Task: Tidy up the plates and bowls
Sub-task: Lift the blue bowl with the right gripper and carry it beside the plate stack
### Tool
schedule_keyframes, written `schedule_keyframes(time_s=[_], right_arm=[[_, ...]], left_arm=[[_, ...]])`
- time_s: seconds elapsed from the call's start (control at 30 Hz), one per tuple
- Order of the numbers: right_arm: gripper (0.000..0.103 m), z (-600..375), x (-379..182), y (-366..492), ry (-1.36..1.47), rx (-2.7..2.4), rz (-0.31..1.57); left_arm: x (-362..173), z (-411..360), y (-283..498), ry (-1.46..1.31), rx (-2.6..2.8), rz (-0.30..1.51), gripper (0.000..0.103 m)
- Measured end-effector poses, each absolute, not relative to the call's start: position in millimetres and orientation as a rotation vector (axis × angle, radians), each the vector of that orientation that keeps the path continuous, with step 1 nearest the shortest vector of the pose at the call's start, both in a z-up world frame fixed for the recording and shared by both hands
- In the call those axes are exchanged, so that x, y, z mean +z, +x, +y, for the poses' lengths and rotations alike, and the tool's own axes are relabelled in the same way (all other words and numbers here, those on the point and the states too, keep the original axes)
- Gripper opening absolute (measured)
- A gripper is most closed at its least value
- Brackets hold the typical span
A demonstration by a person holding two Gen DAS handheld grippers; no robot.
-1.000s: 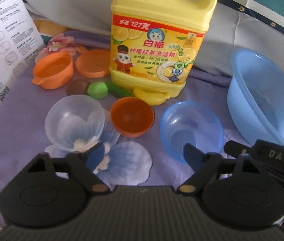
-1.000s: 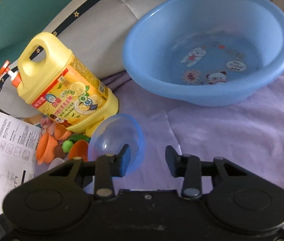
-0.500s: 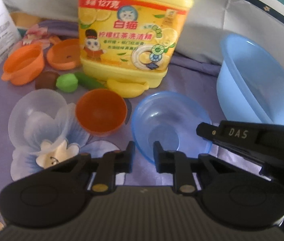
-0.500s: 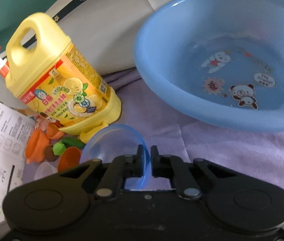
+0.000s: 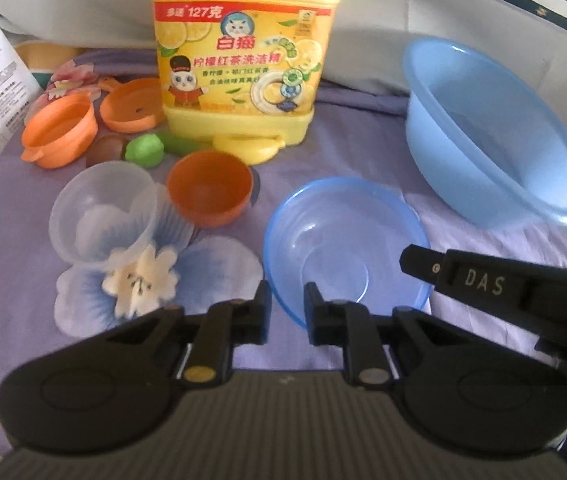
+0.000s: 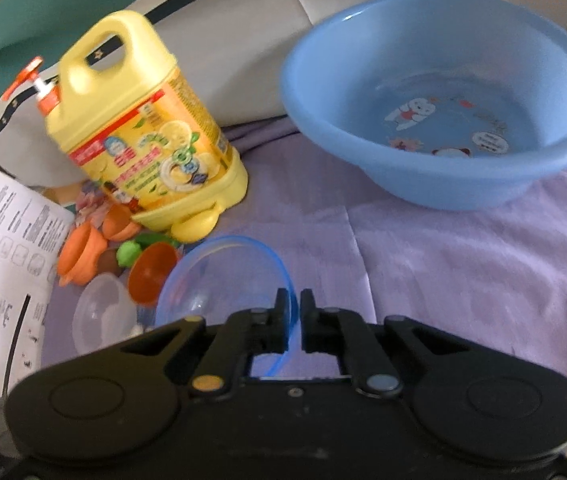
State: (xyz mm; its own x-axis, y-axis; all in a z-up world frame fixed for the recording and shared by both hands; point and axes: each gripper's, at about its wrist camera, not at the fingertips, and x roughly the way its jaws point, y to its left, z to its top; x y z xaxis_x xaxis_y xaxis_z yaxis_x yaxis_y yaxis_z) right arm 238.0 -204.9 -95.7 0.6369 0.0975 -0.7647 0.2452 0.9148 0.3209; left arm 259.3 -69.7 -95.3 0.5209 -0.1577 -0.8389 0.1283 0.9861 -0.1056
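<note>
Blue bowl [image 5: 343, 240] sits mouth-up, rim pinched by right gripper [image 6: 293, 308] and left gripper [image 5: 287, 300], clear cloth [image 6: 443, 280] toward basin [image 6: 443, 92].

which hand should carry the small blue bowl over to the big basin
Right. The right hand-held gripper is shut on the small blue bowl at its rim and faces the big blue basin. The left hand-held gripper is closing over the opposite rim, further away.

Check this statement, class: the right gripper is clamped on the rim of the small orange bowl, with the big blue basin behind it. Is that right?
Not quite. The right gripper is clamped on the rim of the small blue bowl, not the orange bowl, as the right wrist view shows. The big blue basin does sit behind it.
</note>
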Motion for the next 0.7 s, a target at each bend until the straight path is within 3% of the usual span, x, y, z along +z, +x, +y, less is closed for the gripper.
schedule_keyframes(time_s=[0.7], right_arm=[[0.008, -165.9, -58.9, 63.9, 0.394, -0.087, 0.937]], left_arm=[[-62.7, -42.5, 102.8, 0.059, -0.309, 1.029, 0.017]])
